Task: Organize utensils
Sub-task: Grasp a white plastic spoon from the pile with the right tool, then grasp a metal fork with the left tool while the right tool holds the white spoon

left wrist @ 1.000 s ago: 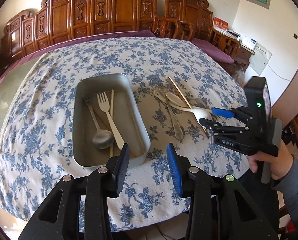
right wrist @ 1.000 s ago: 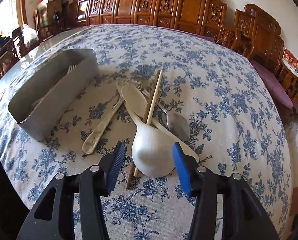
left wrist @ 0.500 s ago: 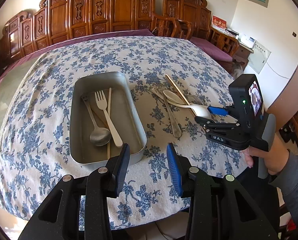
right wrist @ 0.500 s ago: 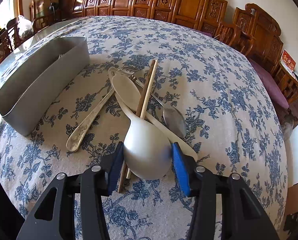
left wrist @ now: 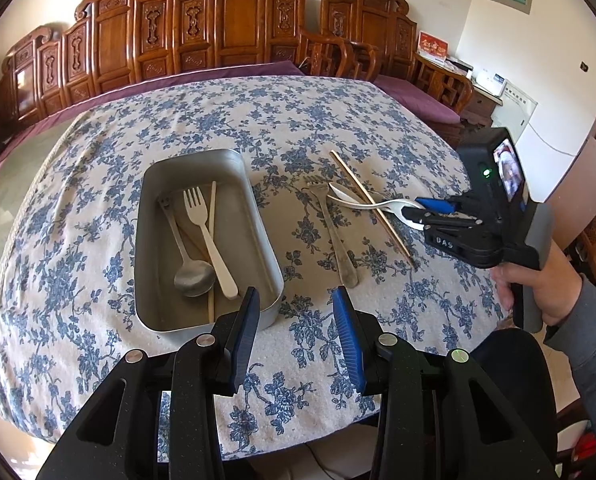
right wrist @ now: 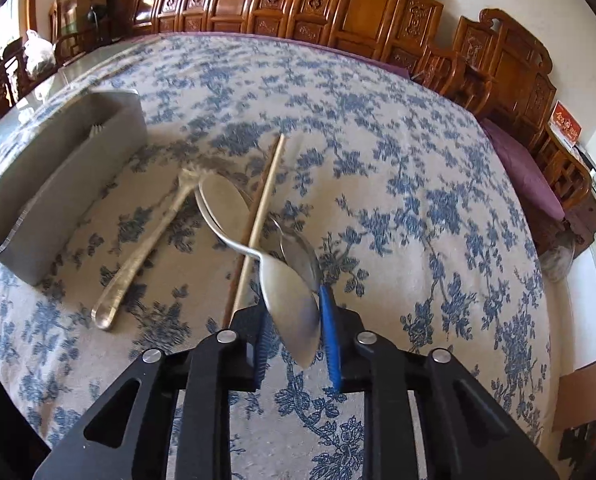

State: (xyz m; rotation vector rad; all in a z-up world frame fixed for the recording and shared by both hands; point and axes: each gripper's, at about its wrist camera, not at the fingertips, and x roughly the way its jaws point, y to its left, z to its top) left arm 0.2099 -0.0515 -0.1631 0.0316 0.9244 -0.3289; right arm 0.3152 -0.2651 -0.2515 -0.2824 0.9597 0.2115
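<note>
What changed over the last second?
The right gripper moved in over the white spoon; its jaws are closing with the spoon's bowl between them, tipped on edge. The left gripper, the tray and its utensils kept their places.

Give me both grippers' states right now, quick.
Left gripper: open, empty, above the table edge near the metal tray.
Right gripper: jaws closing, pads pressing the white spoon.
</note>
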